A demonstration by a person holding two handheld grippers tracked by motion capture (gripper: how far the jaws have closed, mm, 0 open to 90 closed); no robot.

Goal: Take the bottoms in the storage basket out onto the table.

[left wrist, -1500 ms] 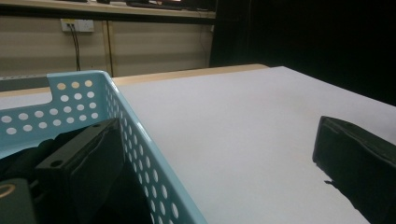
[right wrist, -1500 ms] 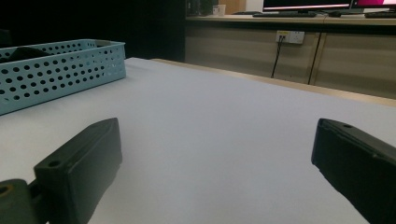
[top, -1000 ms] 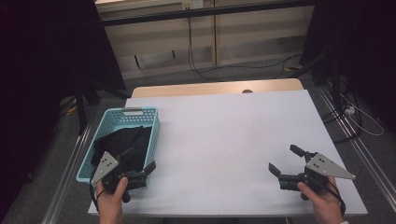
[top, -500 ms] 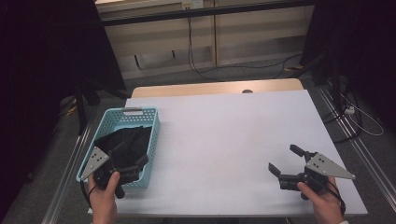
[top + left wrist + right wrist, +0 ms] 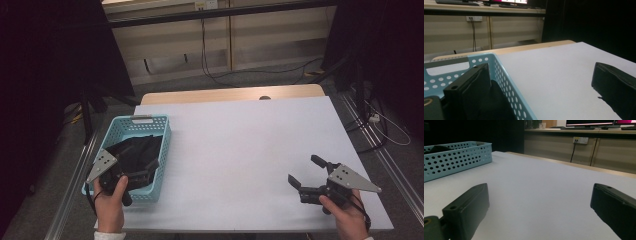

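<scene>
Basket: we take the light-blue perforated basket as our landmark; it sits at the left edge of the white table, its handle slot at the far end.
Cloth: a black cloth lies bunched inside the basket, filling the middle and near part of it; in the left gripper view we see the cloth dark against the inner wall of the basket.
Left gripper: our left gripper is at the basket's near end, held in the left hand. In the left gripper view its jaws stand wide apart and straddle the basket's right wall, one inside above the cloth, the other outside over the table. We see nothing clamped between them; whether the inner jaw touches the cloth we cannot tell.
Right gripper: our right gripper is well apart from the basket, near the table's front right corner, held in the right hand. Its jaws are spread wide with bare table between them, gripping nothing; in the right gripper view the basket shows far off at the left.
</scene>
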